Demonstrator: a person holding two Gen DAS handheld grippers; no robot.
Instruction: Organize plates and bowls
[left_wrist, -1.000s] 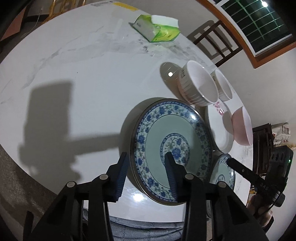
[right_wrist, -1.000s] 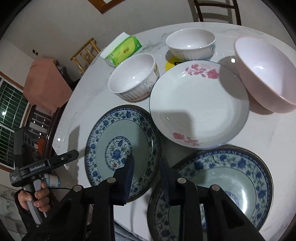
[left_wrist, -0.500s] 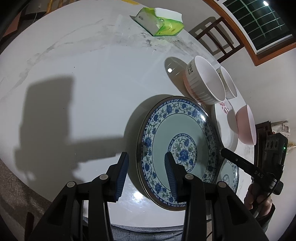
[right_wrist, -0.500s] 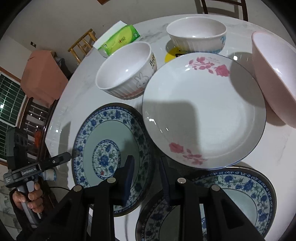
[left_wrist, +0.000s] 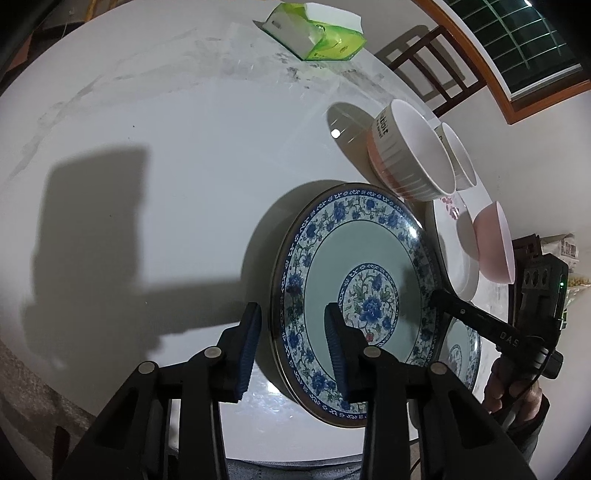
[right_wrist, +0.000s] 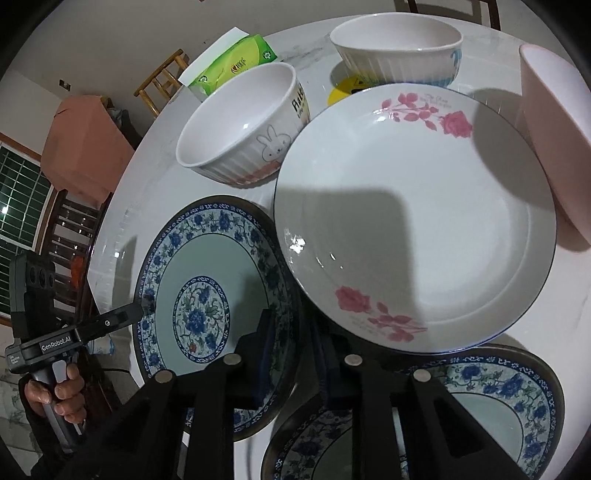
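A blue floral plate (left_wrist: 354, 295) (right_wrist: 207, 295) lies flat on the white marble table (left_wrist: 166, 155). My left gripper (left_wrist: 293, 334) straddles its left rim. One finger is outside and one is over the plate, and the jaws are closing with a gap still showing. My right gripper (right_wrist: 293, 341) straddles the opposite rim, its jaws narrow and closing. I see no firm contact. A second blue floral plate (right_wrist: 487, 402) lies at the near right. A white rose plate (right_wrist: 413, 221), a rabbit bowl (right_wrist: 240, 122), a ribbed white bowl (right_wrist: 395, 48) and a pink bowl (right_wrist: 554, 147) stand beyond.
A green tissue pack (left_wrist: 317, 33) lies at the far side of the table, and a wooden chair (left_wrist: 432, 55) stands behind it. The rose plate's rim overlaps the near blue plates. A yellow sticker (right_wrist: 343, 90) shows beside the ribbed bowl. A person's hand (right_wrist: 55, 395) holds the left gripper's handle.
Both grippers have closed in on the blue plate from opposite sides and their jaws have narrowed. The right gripper sank towards the rim, and the plate looks larger in both views.
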